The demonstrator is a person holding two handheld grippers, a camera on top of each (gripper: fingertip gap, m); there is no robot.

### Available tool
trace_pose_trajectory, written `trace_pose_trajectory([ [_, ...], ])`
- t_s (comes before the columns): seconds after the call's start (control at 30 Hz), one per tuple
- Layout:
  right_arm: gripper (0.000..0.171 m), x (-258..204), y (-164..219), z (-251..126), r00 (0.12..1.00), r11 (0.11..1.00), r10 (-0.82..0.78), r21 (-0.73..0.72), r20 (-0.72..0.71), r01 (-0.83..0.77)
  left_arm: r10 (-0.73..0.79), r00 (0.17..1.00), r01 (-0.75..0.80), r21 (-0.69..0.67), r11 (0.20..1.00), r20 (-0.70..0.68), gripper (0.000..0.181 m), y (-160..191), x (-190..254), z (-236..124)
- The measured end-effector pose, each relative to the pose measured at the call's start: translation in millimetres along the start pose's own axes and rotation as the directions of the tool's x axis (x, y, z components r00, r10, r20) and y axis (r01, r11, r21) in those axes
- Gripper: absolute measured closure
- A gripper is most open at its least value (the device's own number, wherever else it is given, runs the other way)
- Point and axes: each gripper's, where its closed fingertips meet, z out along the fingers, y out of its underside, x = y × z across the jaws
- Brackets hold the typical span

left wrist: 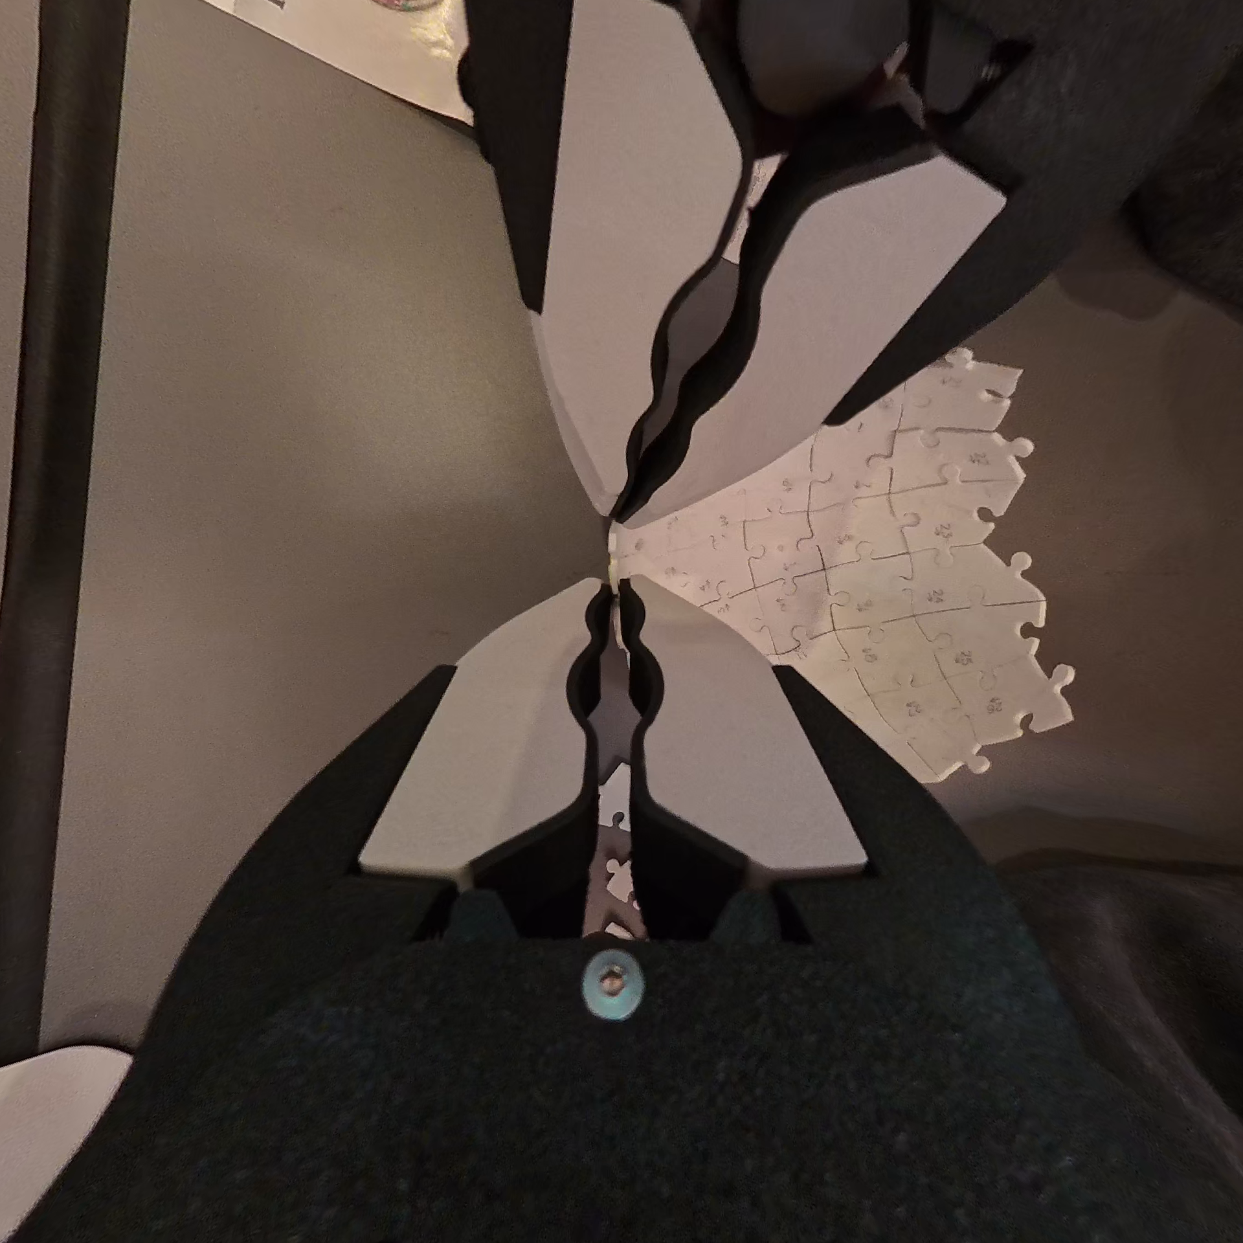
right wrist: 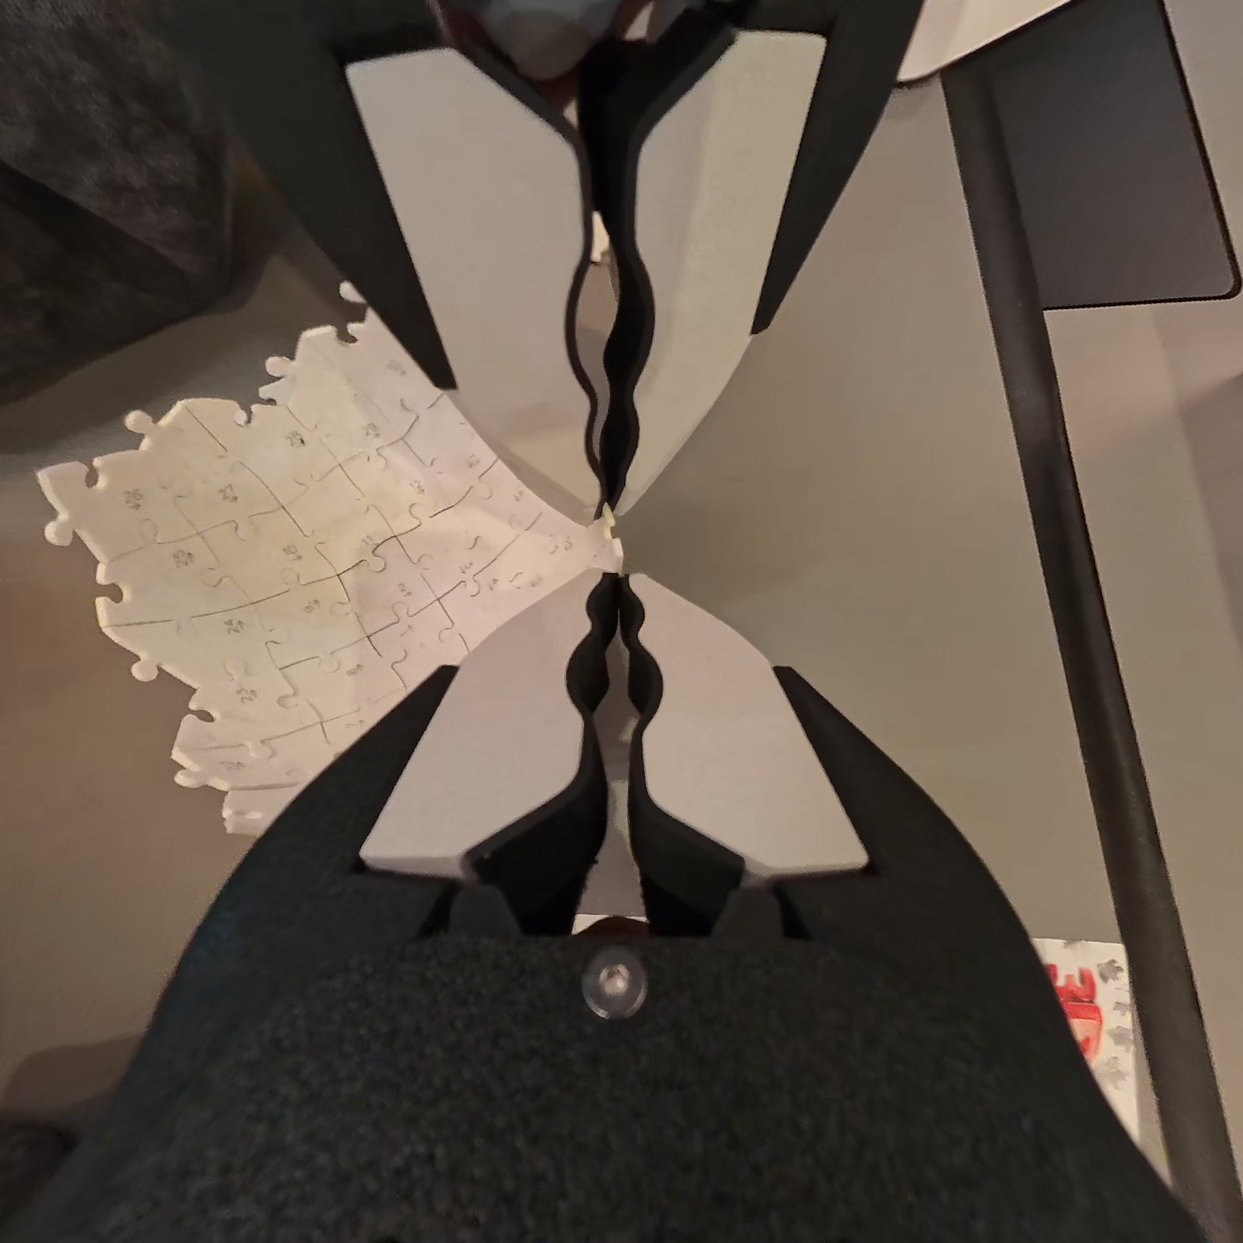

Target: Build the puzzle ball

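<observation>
A curved white section of joined puzzle pieces, with its printed backs facing me, hangs in the air over the grey table. It also shows in the right wrist view. My left gripper is shut on the section's near edge, and a white sliver sits between its pads. My right gripper comes in from the opposite side, tip to tip with the left. Its pads meet each other right at the section's corner. The right gripper shows at the top of the left wrist view, and the left gripper at the top of the right wrist view.
A black pole crosses the table and also shows in the right wrist view. A dark flat panel and a printed sheet with red lie nearby. Loose puzzle pieces lie below. Dark grey fabric sits at the side. The tips of both grippers are at nearly the same place.
</observation>
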Motion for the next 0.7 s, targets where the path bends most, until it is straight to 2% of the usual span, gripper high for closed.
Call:
trace_pose_trajectory([
  [0.1, 0.171, -2.7, -1.4, -1.0, 1.000, 1.000, -0.030, 0.007, 0.000, 0.030, 0.006, 1.000, -0.006, -0.001, 1.000, 0.001, 0.179, 0.3, 0.6, -0.3],
  [0.2, 0.157, -6.8, -0.7, -0.2, 0.999, 1.000, -0.013, 0.009, 0.042, 0.012, 0.018, 1.000, -0.018, -0.002, 1.000, 0.008, 0.179, -0.1, 0.7, -0.2],
  [0.4, 0.171, -1.3, 0.4, -0.1, 0.999, 1.000, 0.004, 0.019, 0.045, -0.005, 0.025, 1.000, -0.025, 0.000, 1.000, 0.008, 0.179, -1.3, 1.6, 0.2],
  [0.7, 0.171, -4.3, 0.1, -1.0, 0.999, 1.000, -0.014, -0.014, 0.032, 0.014, 0.025, 1.000, -0.025, 0.003, 1.000, 0.008, 0.179, -1.3, 1.0, 0.1],
])
